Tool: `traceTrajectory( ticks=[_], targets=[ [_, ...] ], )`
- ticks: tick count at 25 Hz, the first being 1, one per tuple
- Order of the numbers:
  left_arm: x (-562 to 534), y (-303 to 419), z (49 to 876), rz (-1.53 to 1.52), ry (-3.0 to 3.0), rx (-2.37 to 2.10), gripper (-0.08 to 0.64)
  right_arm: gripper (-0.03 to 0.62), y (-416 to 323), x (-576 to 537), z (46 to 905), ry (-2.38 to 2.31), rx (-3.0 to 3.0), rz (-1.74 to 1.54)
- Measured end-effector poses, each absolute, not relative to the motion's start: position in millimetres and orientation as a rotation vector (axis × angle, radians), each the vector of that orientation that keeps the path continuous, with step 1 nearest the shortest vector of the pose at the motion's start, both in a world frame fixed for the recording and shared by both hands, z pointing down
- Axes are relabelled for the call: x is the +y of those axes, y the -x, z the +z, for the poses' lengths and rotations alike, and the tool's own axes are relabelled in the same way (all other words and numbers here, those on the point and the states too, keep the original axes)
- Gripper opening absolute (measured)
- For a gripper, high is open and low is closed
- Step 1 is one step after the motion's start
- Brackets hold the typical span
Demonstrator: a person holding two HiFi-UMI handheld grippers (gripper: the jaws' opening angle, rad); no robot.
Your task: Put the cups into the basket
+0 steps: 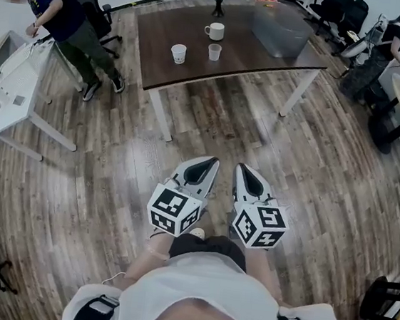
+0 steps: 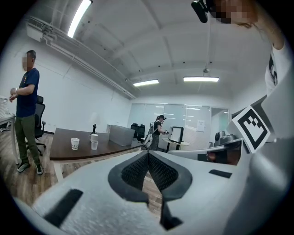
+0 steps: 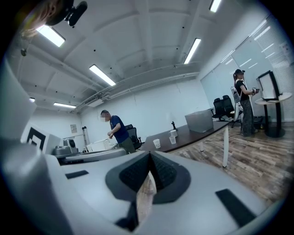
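- Head view: you stand on the wood floor (image 1: 114,153), well short of the dark table (image 1: 262,59).
- Your left tool (image 1: 211,163) and right tool (image 1: 243,169) point toward it side by side, near each other. Each has its jaws narrowed to a closed tip and carries nothing.
- On the table stand a paper cup (image 1: 178,53), a clear cup (image 1: 214,52) beside it and a white mug (image 1: 215,30) just behind. The grey basket (image 1: 280,32) sits to their right, apart from them and with no cup in it.
- One person (image 1: 59,10) bends over a white desk (image 1: 18,88) at the left. Another person (image 1: 385,48) stands at the far right.
- Left gripper view: the left tool (image 2: 148,153) has its ribbed pads pressed together with nothing between them. Beyond it, the paper cup (image 2: 75,143), clear cup (image 2: 94,145) and mug (image 2: 93,137) stand on the table (image 2: 64,151), with the basket (image 2: 120,135) to their right.
- Right gripper view: the right tool (image 3: 149,154) is likewise pinched closed and empty. The paper cup (image 3: 157,143), clear cup (image 3: 172,140) and mug (image 3: 173,133) stand far off on the table (image 3: 197,134), left of the basket (image 3: 200,121).
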State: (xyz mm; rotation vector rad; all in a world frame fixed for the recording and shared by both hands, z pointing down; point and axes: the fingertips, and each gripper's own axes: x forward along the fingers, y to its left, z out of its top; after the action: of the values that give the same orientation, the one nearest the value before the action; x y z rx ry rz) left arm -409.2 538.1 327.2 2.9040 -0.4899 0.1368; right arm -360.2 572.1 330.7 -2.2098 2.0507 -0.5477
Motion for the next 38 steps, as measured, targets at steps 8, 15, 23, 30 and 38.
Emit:
traceTrajectory(
  ticks=[8,15,23,30,38],
  targets=[
    [530,418,336,0.155,-2.890,-0.474,0.011,0.012,362,563,339,2.217,2.007,-0.587],
    [517,414,344,0.162,-2.860,-0.473,0.011,0.012,354,555,345,2.224,1.993,-0.619],
    [483,396,350,0.159,-2.846,-0.500,0.011,0.012,334,525,349,2.225,2.000,-0.616],
    [444,355,347,0.159,-2.850,-0.509,0.011,0.012,291,489,346,2.221,1.997,-0.606],
    [390,297,345,0.160,-2.842,-0.545,0.012,0.012,233,431,343,2.195,2.029,-0.614]
  ],
)
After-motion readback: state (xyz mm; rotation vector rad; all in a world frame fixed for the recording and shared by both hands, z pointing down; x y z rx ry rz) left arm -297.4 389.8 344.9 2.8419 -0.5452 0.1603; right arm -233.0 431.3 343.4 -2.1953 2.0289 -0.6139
